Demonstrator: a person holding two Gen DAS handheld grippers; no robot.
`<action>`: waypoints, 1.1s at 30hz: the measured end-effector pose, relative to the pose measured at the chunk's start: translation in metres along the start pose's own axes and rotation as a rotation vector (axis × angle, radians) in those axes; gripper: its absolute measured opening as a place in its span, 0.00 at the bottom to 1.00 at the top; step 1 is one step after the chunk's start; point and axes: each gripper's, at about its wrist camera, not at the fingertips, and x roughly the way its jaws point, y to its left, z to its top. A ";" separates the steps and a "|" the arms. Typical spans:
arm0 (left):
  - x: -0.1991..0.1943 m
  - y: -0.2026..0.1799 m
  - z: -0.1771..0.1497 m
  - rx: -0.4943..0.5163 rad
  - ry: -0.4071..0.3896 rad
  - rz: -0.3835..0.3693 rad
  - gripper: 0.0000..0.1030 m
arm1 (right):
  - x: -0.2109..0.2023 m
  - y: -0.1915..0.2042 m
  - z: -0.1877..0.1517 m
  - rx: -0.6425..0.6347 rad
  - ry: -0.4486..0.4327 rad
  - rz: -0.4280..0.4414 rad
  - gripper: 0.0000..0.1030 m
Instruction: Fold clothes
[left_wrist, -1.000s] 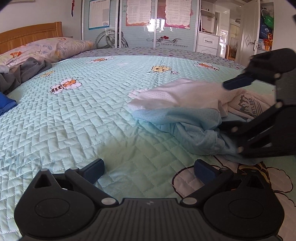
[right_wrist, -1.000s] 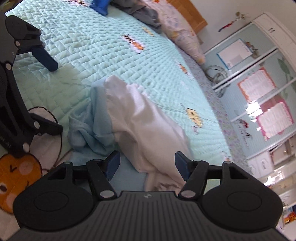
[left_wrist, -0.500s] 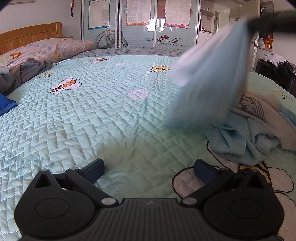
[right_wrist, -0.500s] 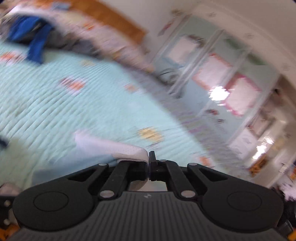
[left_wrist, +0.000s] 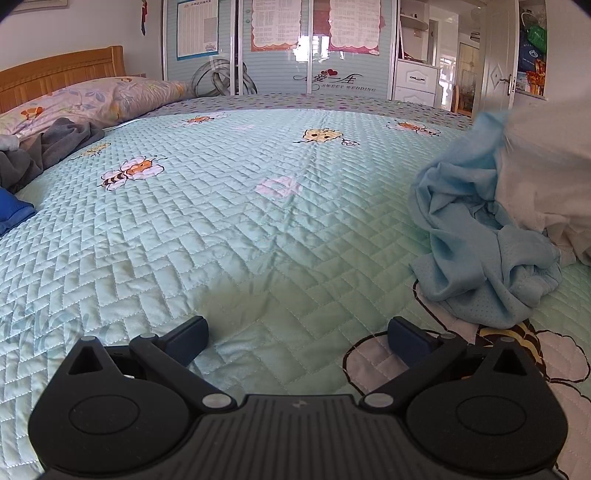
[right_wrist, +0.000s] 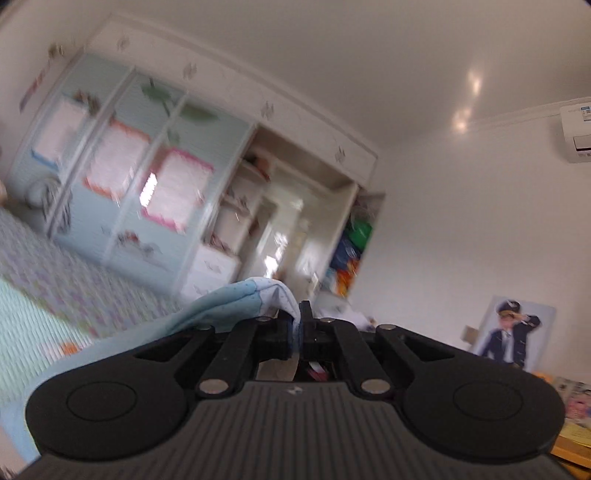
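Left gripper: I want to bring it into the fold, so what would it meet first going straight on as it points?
Probably the bare quilt: the open left gripper tilts down at it. The light blue garment lies off to its right.

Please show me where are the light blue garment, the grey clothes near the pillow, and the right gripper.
light blue garment (left_wrist: 480, 254): left wrist view, crumpled middle.
grey clothes (left_wrist: 51, 147): left wrist view, top folds.
right gripper (right_wrist: 298, 326): right wrist view, between closed fingertips pinching cloth.

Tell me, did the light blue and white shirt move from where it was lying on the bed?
Yes. The light blue and white shirt went up off the quilt toward the right edge, pinched in the right hand-held gripper.
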 end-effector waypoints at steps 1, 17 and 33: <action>0.000 0.000 0.000 0.001 0.000 0.001 1.00 | 0.006 -0.003 -0.018 0.008 0.067 0.042 0.09; 0.000 -0.001 0.000 0.004 0.001 0.005 1.00 | -0.025 -0.026 -0.206 0.726 0.599 0.204 0.73; 0.000 -0.005 0.000 0.007 0.003 0.019 1.00 | -0.088 -0.013 -0.284 1.153 0.181 0.458 0.90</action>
